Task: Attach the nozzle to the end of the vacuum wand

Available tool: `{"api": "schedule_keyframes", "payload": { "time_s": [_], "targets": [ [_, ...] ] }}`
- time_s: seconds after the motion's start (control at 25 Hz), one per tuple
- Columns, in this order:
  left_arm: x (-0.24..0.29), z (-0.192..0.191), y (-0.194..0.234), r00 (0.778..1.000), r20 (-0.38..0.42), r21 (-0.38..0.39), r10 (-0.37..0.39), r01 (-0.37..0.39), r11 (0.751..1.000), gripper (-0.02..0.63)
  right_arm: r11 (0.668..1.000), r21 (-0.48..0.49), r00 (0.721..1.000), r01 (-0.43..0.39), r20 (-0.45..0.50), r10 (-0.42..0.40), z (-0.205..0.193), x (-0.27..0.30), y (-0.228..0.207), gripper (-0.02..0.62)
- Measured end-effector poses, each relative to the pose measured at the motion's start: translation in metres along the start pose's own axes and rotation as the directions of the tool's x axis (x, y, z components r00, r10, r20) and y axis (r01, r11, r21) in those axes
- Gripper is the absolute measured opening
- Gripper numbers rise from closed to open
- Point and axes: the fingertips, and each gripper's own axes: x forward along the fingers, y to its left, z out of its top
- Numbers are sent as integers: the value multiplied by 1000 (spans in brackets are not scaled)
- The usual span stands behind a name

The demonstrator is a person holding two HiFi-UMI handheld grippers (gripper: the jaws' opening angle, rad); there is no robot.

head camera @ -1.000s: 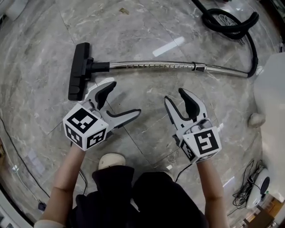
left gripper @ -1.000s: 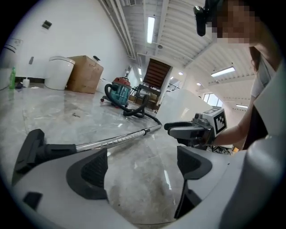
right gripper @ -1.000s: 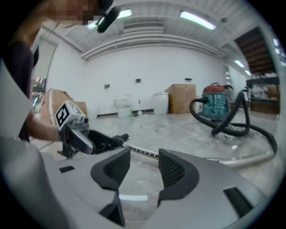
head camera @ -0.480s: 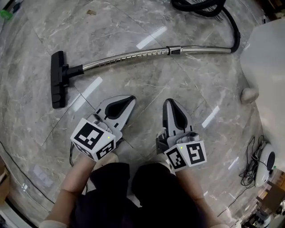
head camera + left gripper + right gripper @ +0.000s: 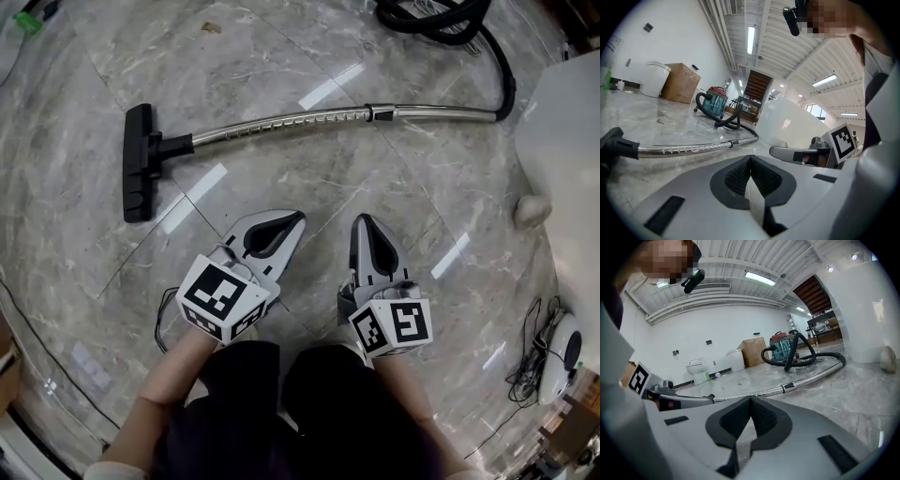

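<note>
**Both grippers shut and empty, held back from the vacuum wand**

Since a second ago, both pairs of jaws have closed from wide apart to fully together. Nothing is between them. Both grippers have also drawn back from the vacuum wand (image 5: 281,122) toward the person's knees.

The nozzle (image 5: 141,175) is a flat black floor brush. It lies on the grey marble floor (image 5: 281,56) at the wand's left end as the head view shows it. Its black neck meets the chrome tube there. The wand lies flat and runs rightward from the nozzle, with a ribbed stretch and a black collar (image 5: 380,112) partway along. At the wand's other end a black hose (image 5: 506,70) curves away and coils. The gripper views show a teal canister vacuum (image 5: 782,347) standing by that coil, beyond the wand.

The left gripper (image 5: 298,217) and the right gripper (image 5: 364,221) hover side by side on the near side of the wand. They are well apart from it, with their tips aimed toward it. In each gripper's own view the dark ribbed pads meet in a closed seam. Each gripper carries a cube (image 5: 223,298) printed with black-and-white square markers, which are patterns rather than words.

Beyond the wand, against a white wall, stand a cardboard box (image 5: 679,83) and a white toilet (image 5: 654,77). Any print on the box is too small to read. To the right of the wand's hose end stands a large white object (image 5: 572,131). On the wand's near side, further right, lies a tangle of dark cables (image 5: 525,375).
</note>
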Motion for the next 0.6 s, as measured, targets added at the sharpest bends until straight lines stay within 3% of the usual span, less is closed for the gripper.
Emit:
{"api": "schedule_keyframes", "payload": {
  "time_s": [0.28,0.6],
  "targets": [
    [0,-2,4,1000,1,-21,4,-4,1000,9,1000,1,1000,1,2,-1,3,-2,-2,15],
    [3,-4,4,999,-18,5,27,-27,1000,10,1000,10,1000,23,-3,-23,2,-5,-8,15]
  ]
}}
